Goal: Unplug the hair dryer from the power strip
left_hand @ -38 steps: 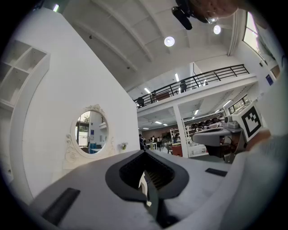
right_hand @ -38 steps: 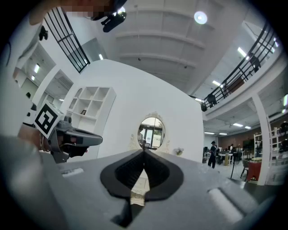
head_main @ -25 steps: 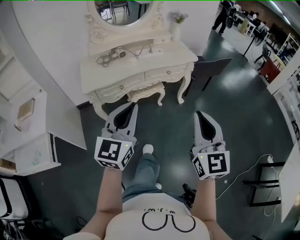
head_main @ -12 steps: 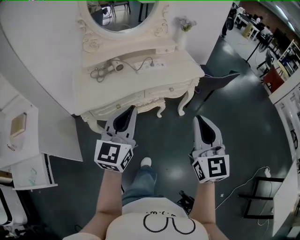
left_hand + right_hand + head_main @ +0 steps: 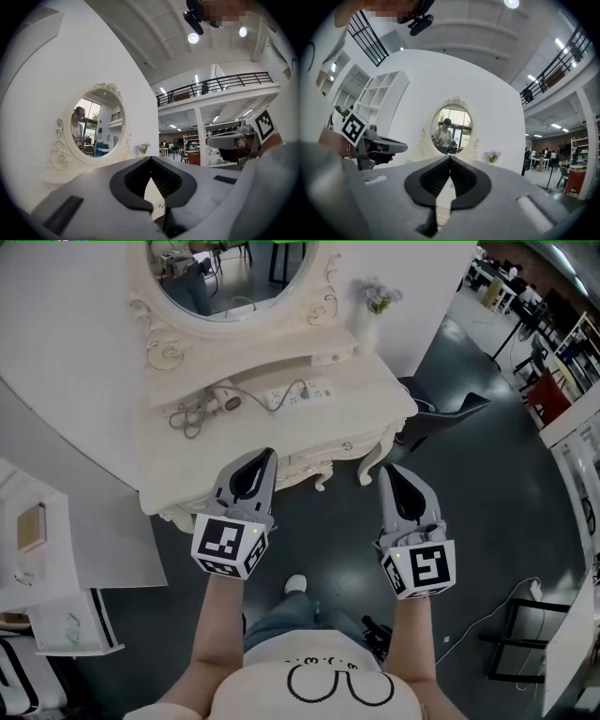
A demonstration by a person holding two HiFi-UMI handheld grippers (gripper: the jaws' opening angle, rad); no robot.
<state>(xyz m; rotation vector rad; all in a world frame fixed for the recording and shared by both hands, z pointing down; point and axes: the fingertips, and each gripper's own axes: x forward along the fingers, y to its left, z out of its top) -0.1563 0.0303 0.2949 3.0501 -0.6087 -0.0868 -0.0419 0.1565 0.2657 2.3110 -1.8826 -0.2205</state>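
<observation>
Ahead of both sets of jaws stands a cream vanity table (image 5: pixel 375 413), w/ an oval mirror (image 5: pixel 230 277) at its back. The L gripper (image 5: pixel 261 457) & R gripper (image 5: pixel 386 472) hang level near its front edge, jaws closed on nothing. Beyond the L jaws, on the tabletop, lie the power strip (image 5: pixel 305 390) & hair dryer (image 5: pixel 223 401), a cord betw. them.

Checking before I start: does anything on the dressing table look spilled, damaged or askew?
Nothing stands out. The hair dryer lies beside the power strip on the dressing table, its cord loosely bunched; the flower vase stands upright.
</observation>
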